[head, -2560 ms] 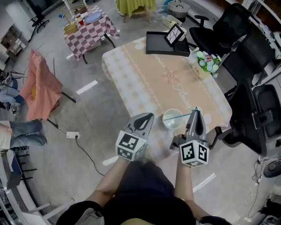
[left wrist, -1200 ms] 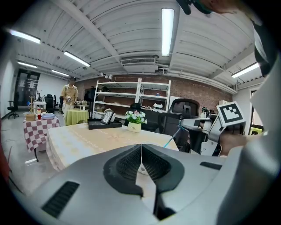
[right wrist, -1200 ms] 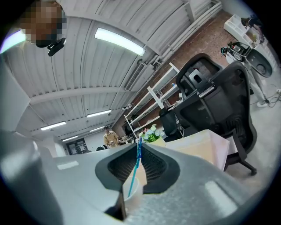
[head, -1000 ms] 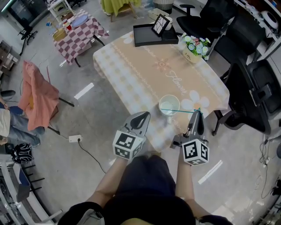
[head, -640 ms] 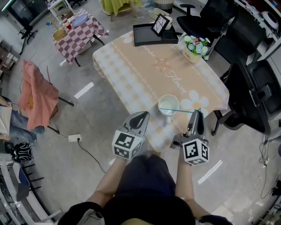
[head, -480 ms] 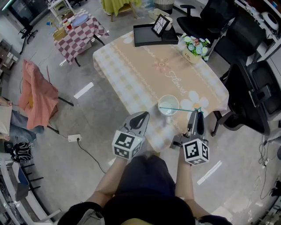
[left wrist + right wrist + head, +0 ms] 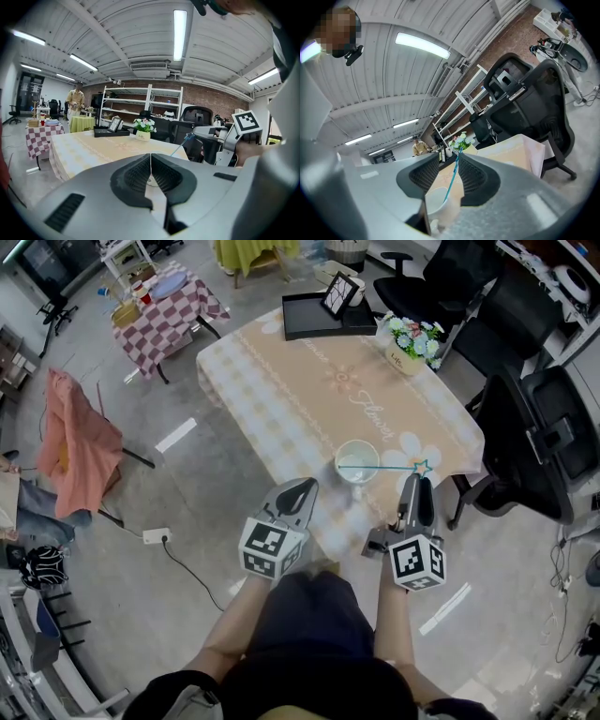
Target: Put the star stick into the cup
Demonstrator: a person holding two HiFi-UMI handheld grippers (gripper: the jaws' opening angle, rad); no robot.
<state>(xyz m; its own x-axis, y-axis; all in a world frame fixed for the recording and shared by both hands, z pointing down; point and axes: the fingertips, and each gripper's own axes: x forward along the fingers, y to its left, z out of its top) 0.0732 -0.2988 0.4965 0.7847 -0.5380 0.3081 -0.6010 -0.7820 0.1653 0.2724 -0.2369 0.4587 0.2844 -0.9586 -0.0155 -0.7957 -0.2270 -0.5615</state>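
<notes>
Right gripper view: the right gripper's (image 7: 450, 158) jaws are opening around the star stick (image 7: 452, 176), which leans in the cup (image 7: 436, 203) near the table's (image 7: 309, 399) front edge. This looks like the release; next, withdraw without snagging it. The left gripper (image 7: 304, 487) is closed and empty

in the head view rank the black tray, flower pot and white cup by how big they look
1. black tray
2. flower pot, blooms included
3. white cup, only slightly smaller than the pot

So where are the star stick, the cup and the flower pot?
star stick (image 7: 389, 466), head view, middle of its thin shaft.
cup (image 7: 355, 480), head view, its near wall.
flower pot (image 7: 401, 358), head view, the pot below the blooms.
</notes>
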